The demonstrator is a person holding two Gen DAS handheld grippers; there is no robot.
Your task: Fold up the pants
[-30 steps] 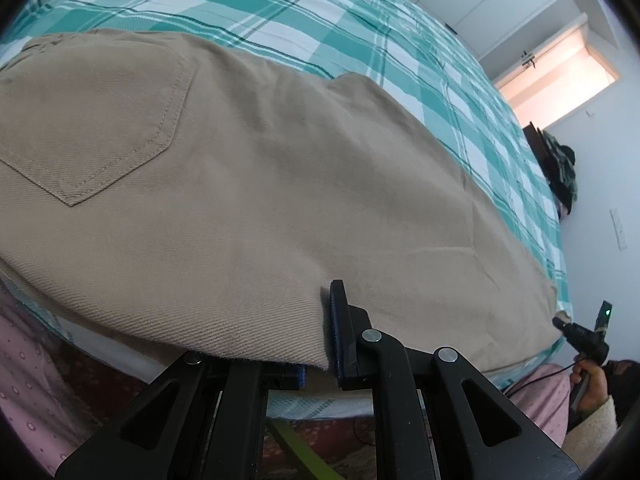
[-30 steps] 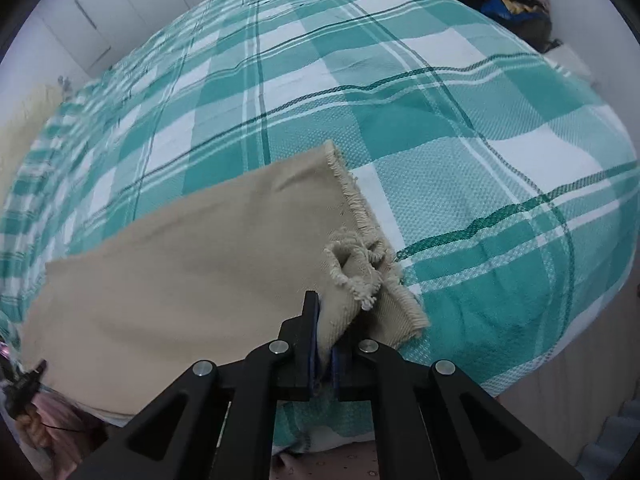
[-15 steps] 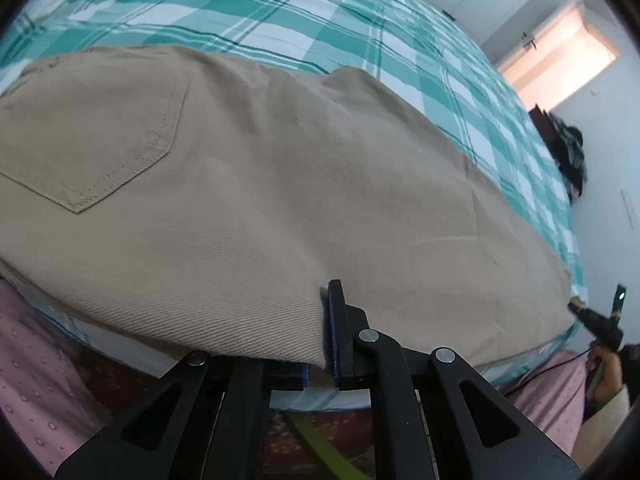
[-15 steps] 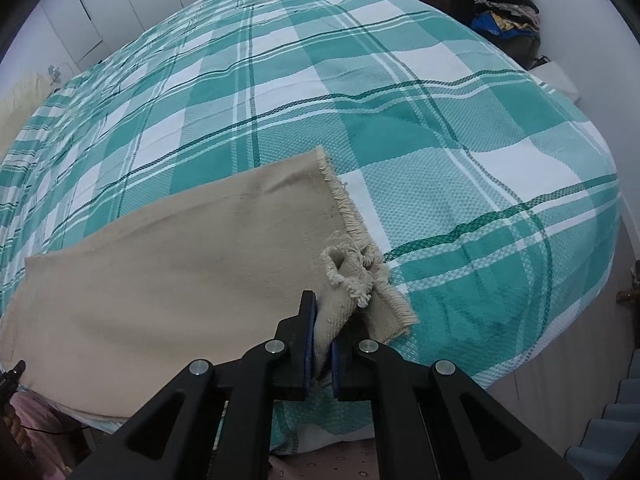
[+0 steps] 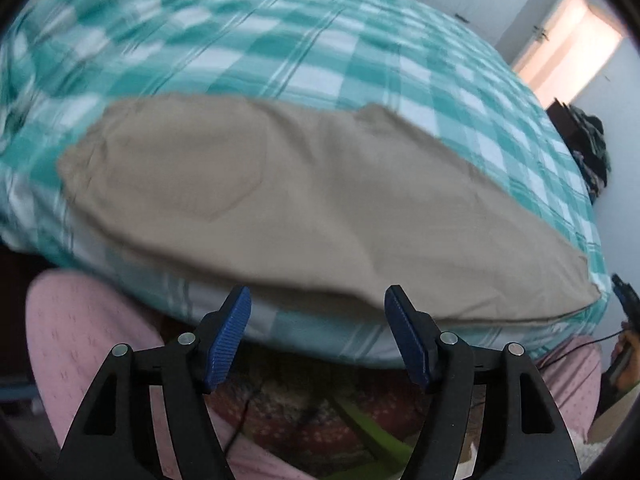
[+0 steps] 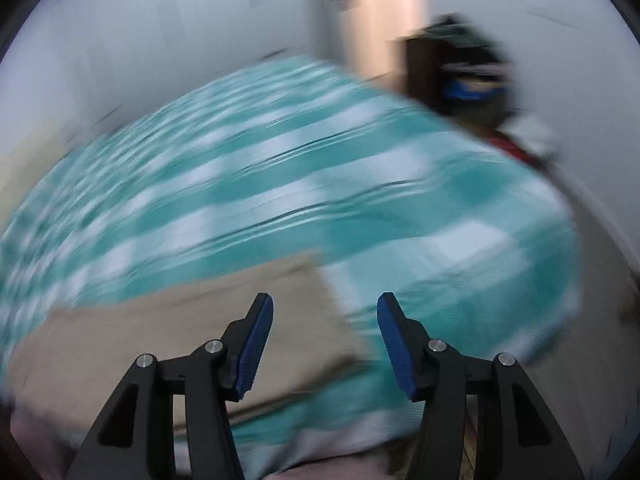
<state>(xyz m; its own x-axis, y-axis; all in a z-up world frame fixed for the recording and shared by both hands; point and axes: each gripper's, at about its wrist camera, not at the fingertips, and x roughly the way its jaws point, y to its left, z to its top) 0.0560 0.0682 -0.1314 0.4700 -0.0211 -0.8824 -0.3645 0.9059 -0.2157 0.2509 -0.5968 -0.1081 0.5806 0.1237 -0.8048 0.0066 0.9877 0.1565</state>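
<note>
Tan pants (image 5: 312,208) lie flat along the near edge of a bed with a teal and white checked cover (image 5: 360,64), back pocket at the left. My left gripper (image 5: 318,300) hovers above the near edge of the pants, its jaws opening with nothing between them. In the blurred right wrist view, the leg end of the pants (image 6: 192,324) lies on the checked cover (image 6: 320,200). My right gripper (image 6: 325,306) is lifted over the hem, jaws opening and empty.
A person's pink dotted trousers (image 5: 84,344) stand close against the bed edge. A hand (image 5: 624,344) with the other gripper shows at the far right. A dark cabinet piled with clothes (image 6: 464,76) stands beyond the bed, beside a lit doorway (image 5: 576,52).
Both grippers have let go of the pants, spread their jaws and risen away from the bed. The pants now lie loose on the cover. Both views are blurred by the motion.
</note>
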